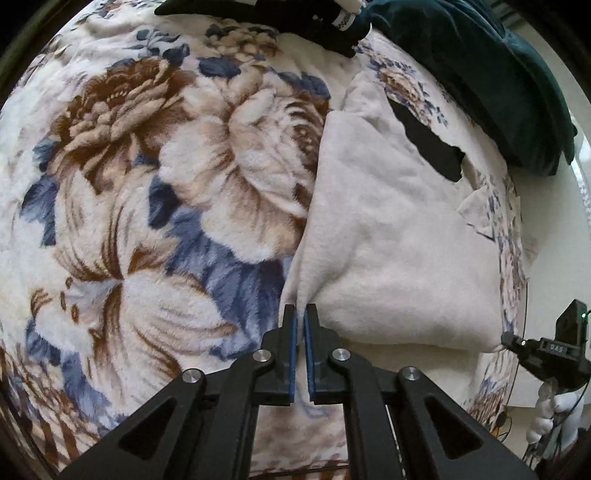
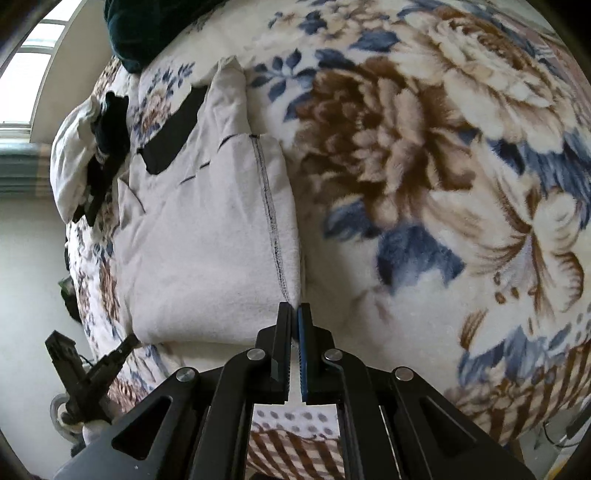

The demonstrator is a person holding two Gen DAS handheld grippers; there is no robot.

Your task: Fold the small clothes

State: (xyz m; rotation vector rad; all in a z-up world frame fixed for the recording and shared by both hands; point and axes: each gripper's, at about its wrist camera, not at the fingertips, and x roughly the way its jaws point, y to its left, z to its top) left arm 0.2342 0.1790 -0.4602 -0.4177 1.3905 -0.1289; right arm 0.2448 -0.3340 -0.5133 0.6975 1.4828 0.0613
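Cream fleece garment (image 1: 388, 236) with a black patch (image 1: 428, 144), lying partly folded on the floral blanket (image 1: 147, 184). Left claw (image 1: 300, 314) and right claw (image 2: 294, 310) each nearly closed, pinching one near corner. Dark clothes (image 1: 295, 18) and a teal cushion (image 1: 480, 74) cut off at the frame top.

garment (image 1: 388, 236): matt cream fleece | blanket (image 1: 147, 184): plush floral pile | hand-held gripper (image 1: 300, 314): matt black plastic

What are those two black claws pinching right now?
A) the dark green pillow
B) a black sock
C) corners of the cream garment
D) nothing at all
C: the left gripper and right gripper are each shut on a near corner of the cream garment, which lies on the floral blanket.
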